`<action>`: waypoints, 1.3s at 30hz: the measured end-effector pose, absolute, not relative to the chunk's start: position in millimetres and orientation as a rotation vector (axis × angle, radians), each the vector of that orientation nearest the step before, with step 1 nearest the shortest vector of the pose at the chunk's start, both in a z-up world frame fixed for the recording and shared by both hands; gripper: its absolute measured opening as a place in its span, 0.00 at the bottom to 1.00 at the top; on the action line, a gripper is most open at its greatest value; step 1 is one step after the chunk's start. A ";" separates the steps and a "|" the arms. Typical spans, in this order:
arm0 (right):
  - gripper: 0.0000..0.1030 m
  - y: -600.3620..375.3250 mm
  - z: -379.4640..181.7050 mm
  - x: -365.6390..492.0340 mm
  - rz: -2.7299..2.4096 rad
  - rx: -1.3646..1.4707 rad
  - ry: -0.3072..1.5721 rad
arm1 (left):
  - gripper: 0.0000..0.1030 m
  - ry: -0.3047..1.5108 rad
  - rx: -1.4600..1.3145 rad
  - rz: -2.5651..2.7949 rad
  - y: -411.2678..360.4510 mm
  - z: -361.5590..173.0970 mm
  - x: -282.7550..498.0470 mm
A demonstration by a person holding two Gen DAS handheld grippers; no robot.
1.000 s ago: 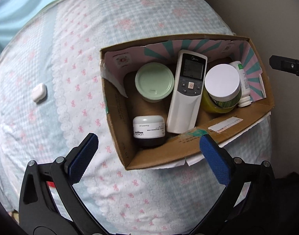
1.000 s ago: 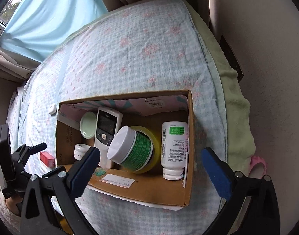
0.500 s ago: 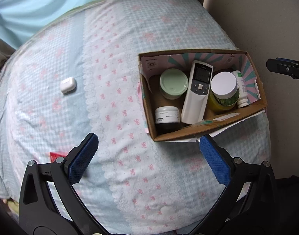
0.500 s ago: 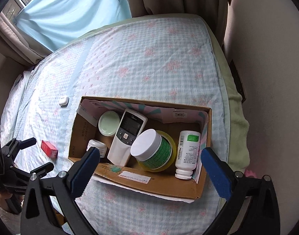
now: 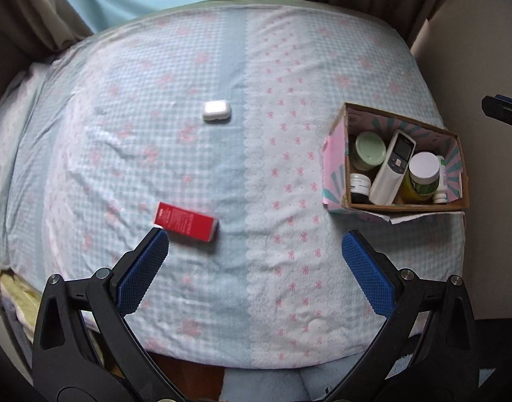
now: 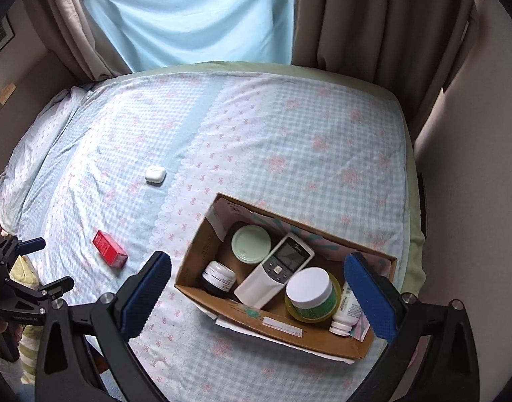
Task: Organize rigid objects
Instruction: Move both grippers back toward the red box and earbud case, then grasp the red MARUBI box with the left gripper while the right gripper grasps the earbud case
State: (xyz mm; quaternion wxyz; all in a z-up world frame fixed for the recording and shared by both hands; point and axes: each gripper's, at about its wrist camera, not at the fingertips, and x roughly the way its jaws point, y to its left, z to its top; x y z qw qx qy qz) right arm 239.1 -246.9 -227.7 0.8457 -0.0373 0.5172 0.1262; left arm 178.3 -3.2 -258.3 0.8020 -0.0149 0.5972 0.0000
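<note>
I look down on a bed [image 5: 195, 284] covered in a pale blue checked sheet with pink bows. At its right side sits a cardboard box [image 6: 222, 315] already packed with a green-lidded jar [image 6: 250, 244], a white remote control [image 6: 272, 274], a white-capped jar [image 6: 308, 289], a small dark jar [image 6: 219, 276] and a white bottle [image 6: 344, 311].

Two things lie loose on the sheet, well apart from the box. The red carton [image 5: 186, 221] lies flat, its long axis running left to right across my left wrist view, just ahead of the left gripper [image 5: 254, 261] and touching or nearly touching its left finger tip in that picture. The small white earbud case [image 5: 216, 110] lies farther up the bed.

The left gripper's fingers stand wide apart with nothing between them. The right gripper [image 6: 257, 296] hangs over the box, fingers likewise wide and empty. I judge the left hand the nearer to the carton, so it should shift left to straddle the short sides.

The right wrist view shows the box contents plainly and the carton from the side; the left view shows how the carton sits relative to its own fingers.
</note>
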 end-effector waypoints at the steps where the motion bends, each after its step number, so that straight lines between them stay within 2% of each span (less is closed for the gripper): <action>1: 1.00 -237.4 -223.8 243.7 0.283 -0.088 1.087 | 1.00 1.274 -0.060 0.021 8.3 -256.0 176.5; 8: 1.00 -164.1 -218.6 285.4 0.383 -0.227 1.060 | 1.00 1.292 -0.226 0.173 84.8 -264.3 179.0; 13: 1.00 -115.6 -250.5 323.4 0.476 -0.324 1.109 | 1.00 1.335 -0.403 0.308 130.7 -298.6 177.7; 18: 1.00 -74.2 -287.7 354.5 0.591 -0.362 1.164 | 1.00 1.327 -0.728 0.440 160.5 -345.0 170.2; 22: 1.00 -40.9 -312.6 373.9 0.685 -0.456 1.169 | 1.00 1.286 -0.916 0.538 166.4 -376.4 172.1; 29: 1.00 14.7 -367.8 398.9 0.867 -0.677 1.110 | 0.99 1.321 -0.986 0.683 154.7 -431.8 190.4; 35: 1.00 50.2 -427.2 416.7 0.955 -0.841 1.116 | 0.93 1.301 -1.031 0.789 155.9 -469.9 203.4; 37: 1.00 57.5 -442.4 422.6 0.973 -0.873 1.121 | 0.85 1.304 -1.050 0.819 159.1 -481.1 205.9; 39: 1.00 64.1 -456.4 429.7 0.983 -0.896 1.135 | 0.85 1.311 -1.080 0.845 163.1 -492.9 206.3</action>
